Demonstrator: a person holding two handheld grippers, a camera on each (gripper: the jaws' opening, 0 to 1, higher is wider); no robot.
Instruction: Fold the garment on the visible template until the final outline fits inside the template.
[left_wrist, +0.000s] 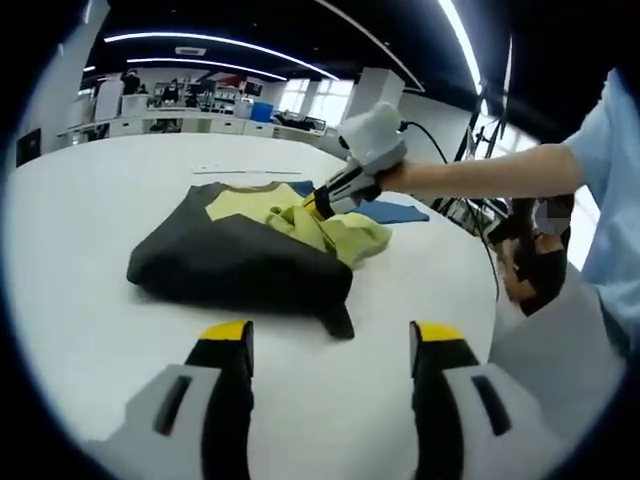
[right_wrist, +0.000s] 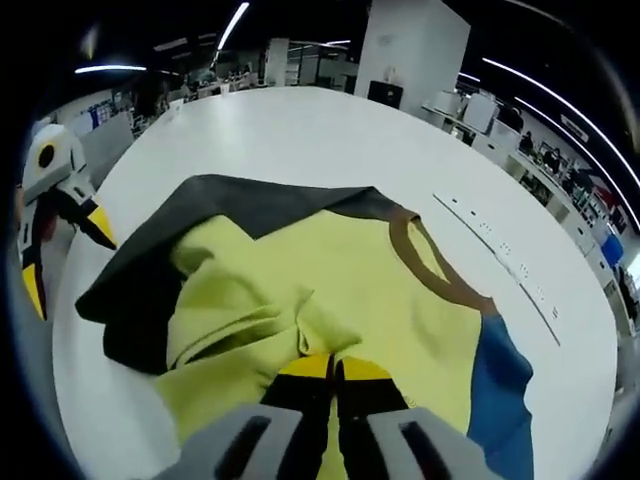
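Garment (left_wrist: 240, 255) first: I see it lying bunched on the white surface (left_wrist: 90, 220), a dark grey body with a yellow-green panel and a blue part. In the right gripper view the garment (right_wrist: 330, 290) shows a brown neckband (right_wrist: 440, 270) at its collar, with the blue part on the side of the neckband away from the dark grey fabric.

My right hand-held gripper (right_wrist: 335, 370) has its yellow-tipped jaws pressed together on a crumpled fold of the yellow-green fabric, just beside the middle of the garment. In the left gripper view I see that same right hand-held gripper (left_wrist: 315, 208) reaching in from the far side of the garment, held by a person's hand (left_wrist: 392, 178) on a bare forearm, pinching the raised yellow-green fold.

My left hand-held gripper (left_wrist: 330, 335) hovers near the dark grey edge of the garment with its jaws spread wide and nothing between them. In the right gripper view I see the left hand-held gripper (right_wrist: 60, 240) well apart from the garment's dark grey corner.

A long pale strip (right_wrist: 500, 255) lies flat on the surface beyond the neckband.
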